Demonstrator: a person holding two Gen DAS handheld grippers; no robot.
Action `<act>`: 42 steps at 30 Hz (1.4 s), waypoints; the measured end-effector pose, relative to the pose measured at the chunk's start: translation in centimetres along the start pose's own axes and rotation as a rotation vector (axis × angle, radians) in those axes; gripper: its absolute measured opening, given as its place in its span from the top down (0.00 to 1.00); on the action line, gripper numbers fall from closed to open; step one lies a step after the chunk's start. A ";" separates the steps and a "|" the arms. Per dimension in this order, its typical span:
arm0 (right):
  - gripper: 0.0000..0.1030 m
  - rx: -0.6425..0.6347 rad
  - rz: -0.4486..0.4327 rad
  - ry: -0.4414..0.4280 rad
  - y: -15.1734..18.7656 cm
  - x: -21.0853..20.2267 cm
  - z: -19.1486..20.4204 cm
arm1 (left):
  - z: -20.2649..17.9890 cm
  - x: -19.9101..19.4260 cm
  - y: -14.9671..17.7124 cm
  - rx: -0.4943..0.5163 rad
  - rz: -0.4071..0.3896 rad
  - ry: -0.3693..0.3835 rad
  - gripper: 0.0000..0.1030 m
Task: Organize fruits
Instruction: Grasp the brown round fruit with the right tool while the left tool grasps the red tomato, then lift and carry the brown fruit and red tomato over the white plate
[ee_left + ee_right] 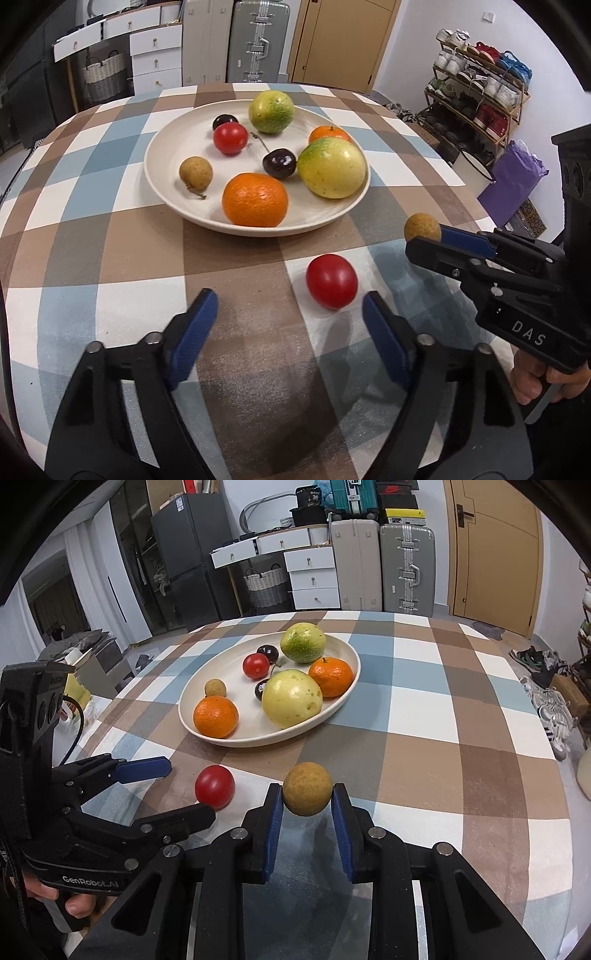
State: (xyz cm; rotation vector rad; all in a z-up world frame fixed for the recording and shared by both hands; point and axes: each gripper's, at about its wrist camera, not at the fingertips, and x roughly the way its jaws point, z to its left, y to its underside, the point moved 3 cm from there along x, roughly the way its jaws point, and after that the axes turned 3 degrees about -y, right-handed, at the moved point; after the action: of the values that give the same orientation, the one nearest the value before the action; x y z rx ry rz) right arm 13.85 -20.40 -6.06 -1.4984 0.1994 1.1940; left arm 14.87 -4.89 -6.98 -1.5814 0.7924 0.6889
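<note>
The checked counter (443, 709) has lots of bare room on its right side, so a tool could slide there with nothing to bump. The big cream plate (166, 147) sits in the middle and blocks the way across. It is packed with fruit, but there is a bare patch on its left side. In front of the plate lies a red tomato (331, 281), just ahead of the left tool (290, 308), near its right finger. The right tool (307, 801) is close by on the tomato's right, so that gap is tight.
</note>
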 end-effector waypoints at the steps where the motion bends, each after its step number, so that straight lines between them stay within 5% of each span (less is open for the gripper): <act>1: 0.74 0.005 -0.002 0.000 0.0 -0.1 -0.1 | -0.2 0.1 -0.1 0.007 -0.001 0.000 0.29; 8: 0.74 0.023 -0.012 -0.002 0.3 -0.6 -0.5 | -1.7 0.4 -0.3 0.049 0.001 0.018 0.41; 11: 0.74 0.025 -0.014 -0.002 0.4 -0.7 -0.5 | -2.2 0.5 -0.4 0.058 -0.001 0.033 0.54; 13: 0.74 0.027 -0.015 -0.002 0.5 -0.8 -0.5 | -2.5 0.6 -0.4 0.067 0.002 0.047 0.74; 30: 0.74 0.013 -0.029 -0.003 0.3 -1.7 0.3 | -1.5 -1.8 -0.5 0.039 -0.048 0.084 0.74; 42: 0.74 -0.019 -0.050 -0.025 -1.2 -1.9 1.8 | 1.3 -4.1 -1.9 0.006 -0.111 0.027 0.74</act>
State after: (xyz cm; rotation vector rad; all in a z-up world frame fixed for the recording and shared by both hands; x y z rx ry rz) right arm 12.84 -19.43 -3.55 -1.4958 0.1328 1.1769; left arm 13.92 -2.99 -2.76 -1.6192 0.7195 0.5852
